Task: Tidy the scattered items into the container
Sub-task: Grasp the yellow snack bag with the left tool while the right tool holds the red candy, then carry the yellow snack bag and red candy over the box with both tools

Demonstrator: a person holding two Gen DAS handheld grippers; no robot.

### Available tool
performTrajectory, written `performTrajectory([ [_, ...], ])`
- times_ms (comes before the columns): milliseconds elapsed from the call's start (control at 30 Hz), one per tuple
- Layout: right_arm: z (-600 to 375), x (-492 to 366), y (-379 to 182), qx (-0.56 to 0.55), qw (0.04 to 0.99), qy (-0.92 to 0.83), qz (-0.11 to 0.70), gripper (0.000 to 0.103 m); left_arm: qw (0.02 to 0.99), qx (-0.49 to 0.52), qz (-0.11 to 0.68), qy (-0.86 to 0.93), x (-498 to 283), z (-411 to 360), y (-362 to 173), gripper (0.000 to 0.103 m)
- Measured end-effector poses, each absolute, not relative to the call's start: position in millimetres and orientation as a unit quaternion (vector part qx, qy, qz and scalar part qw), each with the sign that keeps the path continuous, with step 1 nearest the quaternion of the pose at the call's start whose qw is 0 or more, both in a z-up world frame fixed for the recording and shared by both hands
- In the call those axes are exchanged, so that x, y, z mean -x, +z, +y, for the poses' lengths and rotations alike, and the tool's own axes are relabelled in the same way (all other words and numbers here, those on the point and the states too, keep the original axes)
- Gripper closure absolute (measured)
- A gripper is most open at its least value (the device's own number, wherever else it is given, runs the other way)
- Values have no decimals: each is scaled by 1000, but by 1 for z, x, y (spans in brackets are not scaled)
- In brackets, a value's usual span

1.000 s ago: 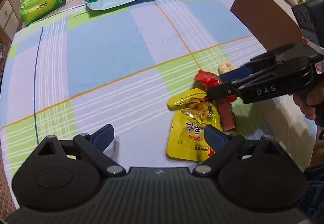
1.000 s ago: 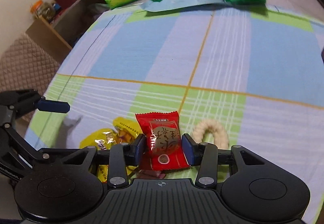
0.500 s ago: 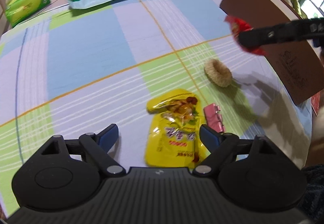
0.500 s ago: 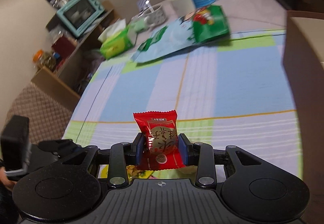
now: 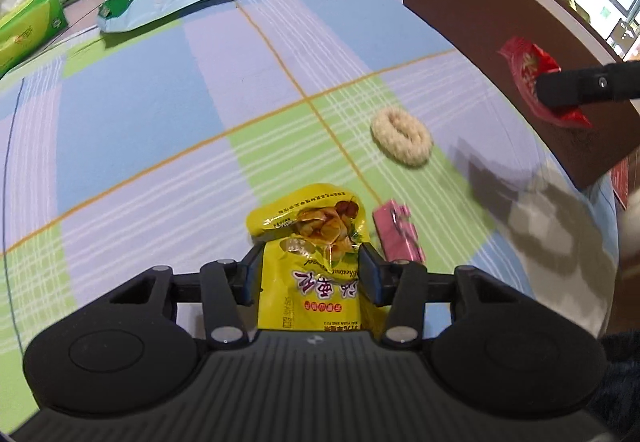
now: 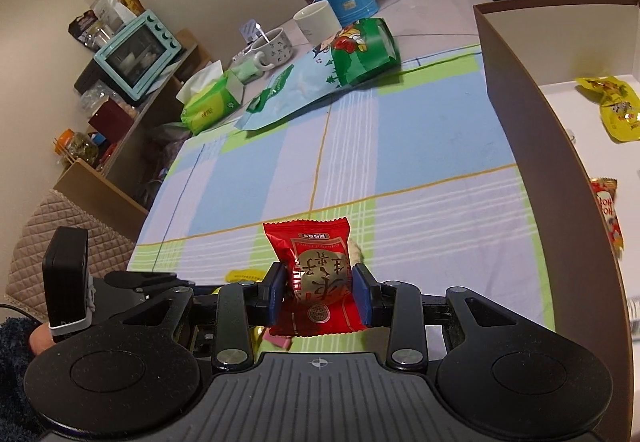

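The right gripper (image 6: 319,296) pinches the red packet (image 6: 316,278) aloft, beside the brown box (image 6: 516,90) – ready to drop in; the left gripper (image 5: 308,274) clamps the yellow pouch (image 5: 310,254) near the bench's front edge.

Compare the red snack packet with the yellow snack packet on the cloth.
The red snack packet is held up off the cloth in the right hand-held gripper, beside the brown box; the yellow snack packet lies flat on the checked tablecloth between the left hand-held gripper's fingers. Red looks smaller and squarer; yellow longer. Both are sealed, printed packets.
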State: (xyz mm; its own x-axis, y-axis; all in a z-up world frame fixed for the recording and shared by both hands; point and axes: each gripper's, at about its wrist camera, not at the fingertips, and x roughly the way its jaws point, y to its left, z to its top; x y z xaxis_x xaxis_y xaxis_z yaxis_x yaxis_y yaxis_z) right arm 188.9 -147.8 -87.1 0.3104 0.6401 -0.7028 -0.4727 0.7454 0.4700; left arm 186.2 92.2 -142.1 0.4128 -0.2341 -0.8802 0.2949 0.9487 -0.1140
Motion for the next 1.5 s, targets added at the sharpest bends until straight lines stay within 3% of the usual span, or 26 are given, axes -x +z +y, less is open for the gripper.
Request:
performTrajectory([
  [100,-153,-182,-85,-92,806,348,470,68,841,-31,520,-144,-170,102,-133,65],
  [233,-156,-175,-83,-93,805,354,467,68,846,-11,514,-142,-153,114,-114,88],
  [900,-192,-149,-82,-84,805,347,475,68,841,-67,529,-88,-156,79,-137,87],
  [1500,-207,-153,-59,-69,802,392,445,68,883,-75,457,-75,-133,56,-59,87],
])
